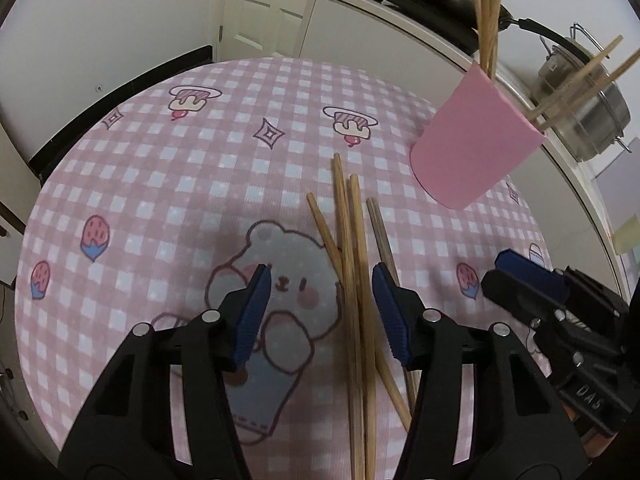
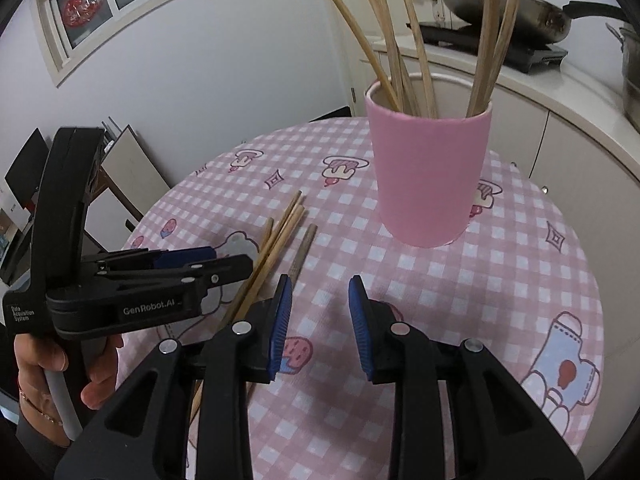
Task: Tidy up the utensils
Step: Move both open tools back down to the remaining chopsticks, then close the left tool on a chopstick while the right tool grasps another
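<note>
Several wooden chopsticks [image 1: 352, 264] lie in a loose bundle on the pink checked tablecloth [image 1: 160, 184]; they also show in the right wrist view [image 2: 280, 236]. A pink cup [image 1: 476, 140] stands beyond them with several chopsticks [image 2: 404, 52] upright in it; the cup is straight ahead in the right wrist view [image 2: 428, 176]. My left gripper [image 1: 320, 280] is open above the lying chopsticks, which pass between its fingers near the right pad. My right gripper [image 2: 318, 292] is open and empty, to the right of the chopsticks and in front of the cup.
The round table's edge [image 2: 592, 280] curves close behind the cup. A counter [image 1: 400, 20] beyond holds a wok [image 2: 500, 0] on a burner and a steel pot [image 1: 588, 108]. A white door [image 1: 264, 8] is at the back.
</note>
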A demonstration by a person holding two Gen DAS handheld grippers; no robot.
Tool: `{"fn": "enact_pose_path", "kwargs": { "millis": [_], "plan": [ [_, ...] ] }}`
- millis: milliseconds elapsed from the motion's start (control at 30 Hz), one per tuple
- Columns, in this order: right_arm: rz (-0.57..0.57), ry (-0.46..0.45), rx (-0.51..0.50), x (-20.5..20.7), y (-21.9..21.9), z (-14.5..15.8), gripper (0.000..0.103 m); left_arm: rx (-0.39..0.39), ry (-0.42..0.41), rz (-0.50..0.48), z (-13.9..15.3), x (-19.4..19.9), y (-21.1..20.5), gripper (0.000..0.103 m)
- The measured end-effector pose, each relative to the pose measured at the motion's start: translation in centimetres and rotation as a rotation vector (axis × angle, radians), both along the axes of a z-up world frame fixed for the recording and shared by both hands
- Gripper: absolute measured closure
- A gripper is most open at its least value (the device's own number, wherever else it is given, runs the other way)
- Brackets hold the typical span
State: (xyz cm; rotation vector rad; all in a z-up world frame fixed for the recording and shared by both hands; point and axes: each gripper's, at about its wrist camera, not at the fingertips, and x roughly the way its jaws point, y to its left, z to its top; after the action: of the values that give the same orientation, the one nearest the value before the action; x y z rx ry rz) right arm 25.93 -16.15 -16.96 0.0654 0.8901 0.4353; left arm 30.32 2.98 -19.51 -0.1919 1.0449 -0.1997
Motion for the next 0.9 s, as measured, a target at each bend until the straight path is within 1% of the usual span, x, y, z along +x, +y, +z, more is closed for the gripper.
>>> {"fn": "enact_pose_path", "kwargs": {
  "millis": [67, 167, 200, 367, 467, 500, 533, 600, 733, 900],
  "plan": [
    [0.005, 0.011, 0.003, 0.4, 0.1, -0.4, 0.075, 0.009, 0.004, -0.002, -0.2, 0.5, -0.2, 0.054],
    [0.009, 0.022, -0.001, 0.9, 0.4, -0.8, 0.075, 0.004, 0.014, 0.0, -0.4, 1.4, -0.4, 0.061],
    [0.011, 0.027, -0.003, 1.0, 0.4, -0.8, 0.075, 0.008, 0.02, 0.003, -0.6, 1.7, -0.4, 0.065],
    [0.019, 0.048, -0.013, 1.6, 0.8, -1.2, 0.075, 0.032, 0.018, 0.007, -0.8, 2.8, -0.8, 0.069],
    [0.025, 0.066, -0.031, 2.3, 1.4, -1.5, 0.075, 0.055, 0.021, 0.003, -1.0, 3.2, -1.3, 0.077],
    [0.028, 0.072, -0.035, 2.4, 1.5, -1.6, 0.075, 0.067, 0.02, 0.0, -1.0, 3.2, -1.4, 0.086],
    [0.032, 0.076, -0.04, 2.6, 1.8, -1.7, 0.075, 0.059, 0.022, -0.007, -1.1, 3.4, -1.4, 0.089],
    [0.038, 0.086, -0.052, 3.0, 2.3, -1.8, 0.075, 0.044, 0.024, -0.011, -1.0, 3.4, -1.4, 0.093],
    [0.044, 0.122, -0.061, 3.9, 3.3, -2.3, 0.075, 0.042, 0.017, -0.006, -0.9, 3.2, -1.0, 0.095],
    [0.044, 0.156, -0.092, 5.0, 4.4, -2.5, 0.075, 0.015, -0.002, 0.004, 0.0, 2.5, 0.5, 0.095]
  ]
}}
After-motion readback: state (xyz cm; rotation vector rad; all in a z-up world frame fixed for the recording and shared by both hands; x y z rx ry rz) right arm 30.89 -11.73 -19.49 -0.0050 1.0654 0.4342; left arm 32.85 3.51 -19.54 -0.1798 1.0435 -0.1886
